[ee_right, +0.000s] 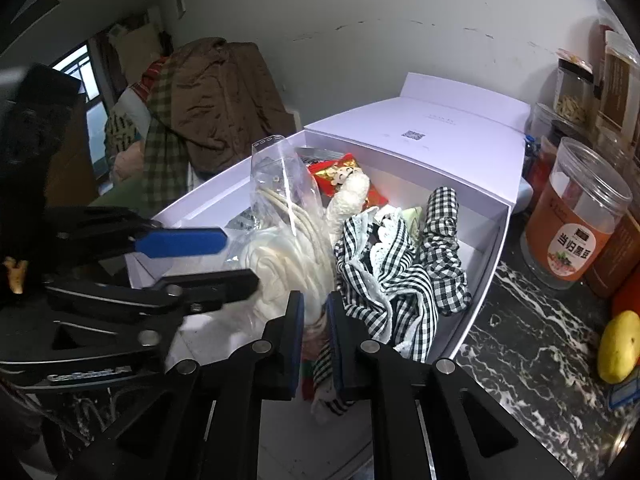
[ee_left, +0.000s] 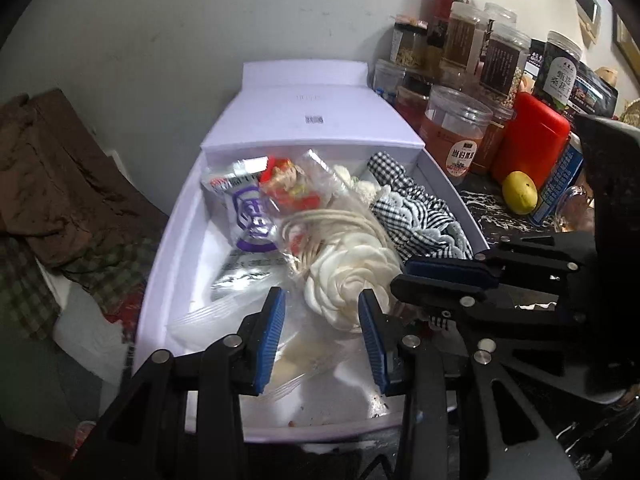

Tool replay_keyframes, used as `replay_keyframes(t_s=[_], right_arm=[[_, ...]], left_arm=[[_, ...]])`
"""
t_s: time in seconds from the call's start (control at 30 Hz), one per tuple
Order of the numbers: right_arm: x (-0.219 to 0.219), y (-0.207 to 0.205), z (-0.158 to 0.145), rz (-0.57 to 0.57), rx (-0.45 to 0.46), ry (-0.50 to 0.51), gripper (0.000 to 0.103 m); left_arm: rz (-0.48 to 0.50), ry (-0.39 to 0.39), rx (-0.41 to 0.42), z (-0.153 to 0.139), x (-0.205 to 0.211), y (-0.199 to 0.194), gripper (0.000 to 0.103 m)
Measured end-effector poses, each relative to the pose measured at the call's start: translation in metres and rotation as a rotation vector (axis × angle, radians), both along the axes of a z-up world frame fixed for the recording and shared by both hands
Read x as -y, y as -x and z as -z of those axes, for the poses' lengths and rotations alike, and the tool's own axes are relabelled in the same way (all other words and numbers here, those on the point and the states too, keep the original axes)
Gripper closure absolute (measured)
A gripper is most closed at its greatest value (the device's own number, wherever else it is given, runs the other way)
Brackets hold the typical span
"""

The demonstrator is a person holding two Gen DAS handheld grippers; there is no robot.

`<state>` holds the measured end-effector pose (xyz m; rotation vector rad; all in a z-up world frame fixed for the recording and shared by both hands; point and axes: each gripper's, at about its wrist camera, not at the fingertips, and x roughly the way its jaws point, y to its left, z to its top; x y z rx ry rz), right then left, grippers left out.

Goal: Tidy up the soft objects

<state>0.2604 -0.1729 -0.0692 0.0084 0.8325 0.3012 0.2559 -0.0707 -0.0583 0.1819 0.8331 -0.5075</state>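
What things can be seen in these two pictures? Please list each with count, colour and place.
box: one, white, open, on the dark marble counter
clear bag: one, cream flower piece and cord inside, middle of the box
checked cloth: one, black and white, right part of the box
snack packet: one, red, back of the box
printed packet: one, purple and white, back left of the box
jars: several, clear, right of the box
canister: one, red, among the jars
lemon: one, yellow, on the counter
clothes pile: brown and green-checked, left of the box
striped cloth: one, in the right gripper
left gripper: closed on the clear bag
right gripper: closed on the striped cloth
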Motion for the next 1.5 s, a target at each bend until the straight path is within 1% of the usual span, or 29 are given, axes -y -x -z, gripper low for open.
replay_keyframes(t_s=[0.07, 0.17, 0.2, 0.27, 0.3, 0.37, 0.43, 0.5, 0.57, 0.77, 0.93, 1.2, 1.3, 1.47, 1.5], right_arm=[[0.000, 0.000, 0.000, 0.000, 0.001, 0.003, 0.091], [0.000, 0.001, -0.001, 0.000, -0.001, -0.001, 0.090], [0.000, 0.001, -0.001, 0.000, -0.002, -0.002, 0.087], [0.000, 0.002, -0.003, -0.001, -0.003, -0.004, 0.072], [0.000, 0.004, -0.004, -0.002, -0.002, -0.009, 0.062], [-0.002, 0.008, -0.008, -0.004, 0.003, -0.006, 0.052], [-0.004, 0.013, -0.012, -0.003, 0.013, 0.009, 0.033], [-0.005, 0.018, -0.018, 0.016, 0.041, 0.036, 0.029], [-0.004, 0.021, -0.023, 0.028, 0.058, 0.054, 0.029], [0.003, 0.028, -0.046, 0.069, 0.099, 0.057, 0.028], [0.004, 0.036, -0.071, 0.077, 0.154, 0.080, 0.028], [0.004, 0.059, -0.116, 0.090, 0.246, 0.089, 0.027], [0.005, 0.071, -0.132, 0.112, 0.268, 0.092, 0.023], [0.005, 0.097, -0.155, 0.129, 0.312, 0.109, 0.021], [0.004, 0.104, -0.159, 0.134, 0.322, 0.113, 0.018]], left_arm=[[-0.008, -0.012, 0.034, -0.006, -0.001, 0.007, 0.065], [-0.032, -0.027, 0.055, -0.012, -0.002, 0.013, 0.065], [-0.042, -0.033, 0.056, -0.012, -0.003, 0.012, 0.065], [-0.067, -0.049, 0.050, -0.011, -0.004, 0.010, 0.062], [-0.084, -0.053, 0.045, -0.011, -0.004, 0.008, 0.060], [-0.111, -0.053, 0.047, -0.011, -0.007, 0.006, 0.058], [-0.134, -0.052, 0.048, -0.011, -0.010, 0.004, 0.053], [-0.150, -0.042, 0.049, -0.013, -0.013, 0.004, 0.042], [-0.158, -0.032, 0.062, -0.018, -0.014, 0.007, 0.039], [-0.173, -0.013, 0.097, -0.040, -0.016, 0.015, 0.038], [-0.175, 0.004, 0.126, -0.062, -0.016, 0.025, 0.038], [-0.178, 0.023, 0.205, -0.103, -0.018, 0.048, 0.038], [-0.182, 0.035, 0.243, -0.118, -0.020, 0.060, 0.038], [-0.192, 0.033, 0.291, -0.138, -0.021, 0.082, 0.038], [-0.191, 0.034, 0.297, -0.141, -0.021, 0.086, 0.038]])
